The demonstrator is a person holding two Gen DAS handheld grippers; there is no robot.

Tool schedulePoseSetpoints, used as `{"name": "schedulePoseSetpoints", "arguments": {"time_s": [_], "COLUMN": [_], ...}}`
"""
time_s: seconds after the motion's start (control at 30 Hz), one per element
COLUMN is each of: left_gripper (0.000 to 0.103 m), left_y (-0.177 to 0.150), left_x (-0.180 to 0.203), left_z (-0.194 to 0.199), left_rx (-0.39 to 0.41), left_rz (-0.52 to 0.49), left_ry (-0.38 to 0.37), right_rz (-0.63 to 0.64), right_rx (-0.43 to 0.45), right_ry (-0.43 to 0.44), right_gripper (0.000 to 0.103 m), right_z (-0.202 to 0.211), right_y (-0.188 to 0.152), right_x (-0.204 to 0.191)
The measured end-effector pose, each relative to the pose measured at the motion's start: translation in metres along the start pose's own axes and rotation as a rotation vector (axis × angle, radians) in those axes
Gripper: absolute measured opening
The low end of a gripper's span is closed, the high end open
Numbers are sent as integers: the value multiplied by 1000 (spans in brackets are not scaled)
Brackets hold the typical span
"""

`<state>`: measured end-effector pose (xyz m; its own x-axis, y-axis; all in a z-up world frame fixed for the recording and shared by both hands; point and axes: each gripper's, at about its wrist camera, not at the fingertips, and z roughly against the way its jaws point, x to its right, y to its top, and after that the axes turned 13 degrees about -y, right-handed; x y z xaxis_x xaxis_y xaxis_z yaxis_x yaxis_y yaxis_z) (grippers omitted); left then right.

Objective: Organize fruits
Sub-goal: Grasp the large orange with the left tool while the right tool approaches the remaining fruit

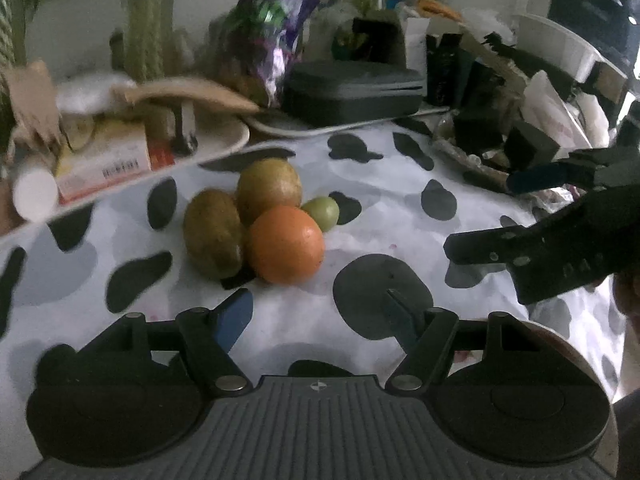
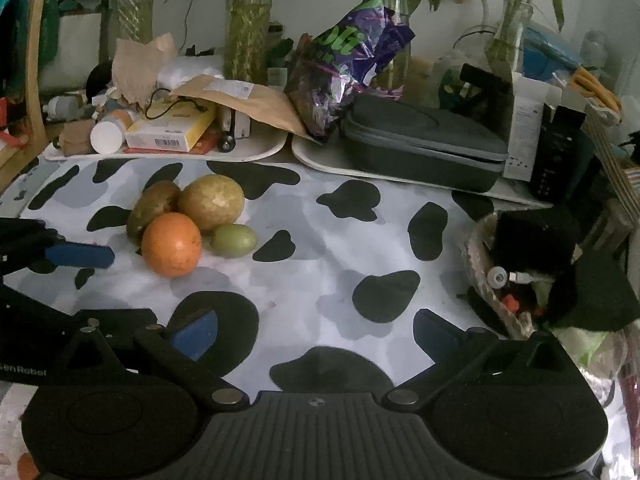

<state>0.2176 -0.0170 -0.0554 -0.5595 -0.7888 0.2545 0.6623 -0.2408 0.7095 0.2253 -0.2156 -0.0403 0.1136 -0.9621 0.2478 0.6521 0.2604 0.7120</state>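
Note:
An orange [image 1: 285, 244] [image 2: 171, 244], two brown-green mangoes [image 1: 214, 232] [image 1: 269, 188] [image 2: 211, 201] [image 2: 151, 208] and a small green fruit [image 1: 321, 212] [image 2: 233, 240] lie bunched together on the cow-print tablecloth [image 1: 360, 220] [image 2: 320, 240]. My left gripper [image 1: 316, 320] is open and empty, just short of the orange. My right gripper [image 2: 316, 334] is open and empty, to the right of the fruits; it shows at the right of the left wrist view [image 1: 484, 216].
White trays [image 2: 256, 154] at the back hold boxes, a paper envelope, a purple snack bag [image 2: 352, 64] and a grey zip case [image 2: 424, 140]. A cluttered basket [image 2: 500, 276] sits at the right. Plant vases stand behind.

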Motion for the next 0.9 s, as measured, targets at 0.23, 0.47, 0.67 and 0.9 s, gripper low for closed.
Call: {"name": "schedulePoseSetpoints", "arguments": {"time_s": [0.23,0.47,0.67,0.9], "left_gripper": [69,62,54,49], "left_y": [9,18,19,23], "left_x": [-21,-41,-56,-47], "left_z": [-14,-21,-24,-25], "left_rx": [1,41,76,59], "left_rz": [107,235,344,305], "left_ry": [-48,-93,-108,-66], "right_rz": [5,21,34,33], "right_rx": [-7,-10,-10,-17], "right_ry": [-4,-12,-14,-17], "right_gripper": [103,103,103,103], "right_z": [-15,-27,-33,-36], "right_y": [6,10,12,11], "right_x": [3,4,2,2]}}
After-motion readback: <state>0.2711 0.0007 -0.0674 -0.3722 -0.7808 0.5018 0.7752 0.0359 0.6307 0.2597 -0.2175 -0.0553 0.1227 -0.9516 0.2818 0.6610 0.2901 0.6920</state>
